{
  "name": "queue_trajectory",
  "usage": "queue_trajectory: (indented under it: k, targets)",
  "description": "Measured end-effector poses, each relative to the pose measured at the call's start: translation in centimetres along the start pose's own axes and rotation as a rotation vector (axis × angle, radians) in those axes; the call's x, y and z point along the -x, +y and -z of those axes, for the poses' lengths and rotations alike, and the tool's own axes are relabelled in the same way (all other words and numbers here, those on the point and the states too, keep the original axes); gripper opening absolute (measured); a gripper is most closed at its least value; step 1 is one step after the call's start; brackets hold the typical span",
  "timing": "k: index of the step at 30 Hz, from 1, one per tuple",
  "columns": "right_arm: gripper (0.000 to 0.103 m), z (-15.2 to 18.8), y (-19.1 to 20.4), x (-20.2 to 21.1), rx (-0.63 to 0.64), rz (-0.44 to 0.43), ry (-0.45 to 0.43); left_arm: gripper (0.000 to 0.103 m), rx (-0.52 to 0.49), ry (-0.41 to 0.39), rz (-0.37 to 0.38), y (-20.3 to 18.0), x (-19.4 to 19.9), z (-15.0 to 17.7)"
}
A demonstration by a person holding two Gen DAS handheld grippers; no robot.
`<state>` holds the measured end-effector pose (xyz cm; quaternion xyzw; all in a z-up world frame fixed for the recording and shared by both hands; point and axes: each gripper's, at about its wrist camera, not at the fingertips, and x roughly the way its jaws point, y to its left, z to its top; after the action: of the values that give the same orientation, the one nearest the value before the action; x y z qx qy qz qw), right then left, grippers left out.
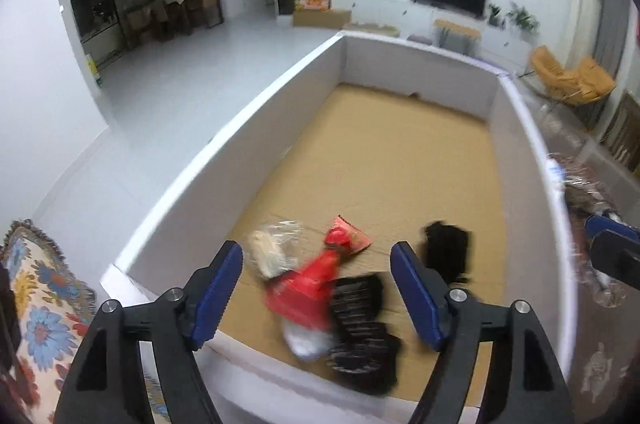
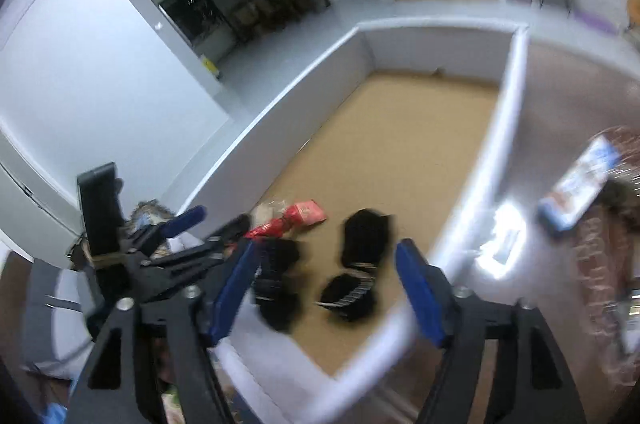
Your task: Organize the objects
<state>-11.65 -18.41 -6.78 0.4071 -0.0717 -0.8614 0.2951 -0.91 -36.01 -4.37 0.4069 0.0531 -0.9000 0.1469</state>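
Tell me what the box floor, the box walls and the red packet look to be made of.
Box floor: probably cardboard, matte tan with faint creases. Box walls: smooth white board, maybe foam board or painted card; unclear. Red packet: looks like glossy plastic film, crinkled, though blurred.

The red packet (image 1: 316, 284) lying in the white-walled box (image 1: 240, 144) is smeared by motion blur in the left wrist view, its print unreadable; its lower white end melts into the near wall. The black items (image 2: 360, 264) blur in the right wrist view, kind unclear. At far right, a clear-wrapped bundle (image 1: 588, 192) is cut off by the edge.
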Motion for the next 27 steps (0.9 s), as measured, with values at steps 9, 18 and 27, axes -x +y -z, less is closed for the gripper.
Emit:
queue_trajectory:
  k: [9, 18, 27]
  targets:
    - [0.097, 14.0, -13.9, 13.5, -0.085, 0.551, -0.110, 0.103, -0.246, -0.116, 0.385, -15.3, 9.8, 5.4]
    - [0.098, 18.5, -24.3, 16.2, -0.308, 0.725, 0.007, 0.103, -0.399, 0.086, 0.380, -30.1, 0.1, 10.9]
    - [0.103, 16.9, -27.1, 13.8, -0.317, 0.745, 0.024, 0.103, -0.383, 0.111, 0.319, -35.2, -5.2, 9.8]
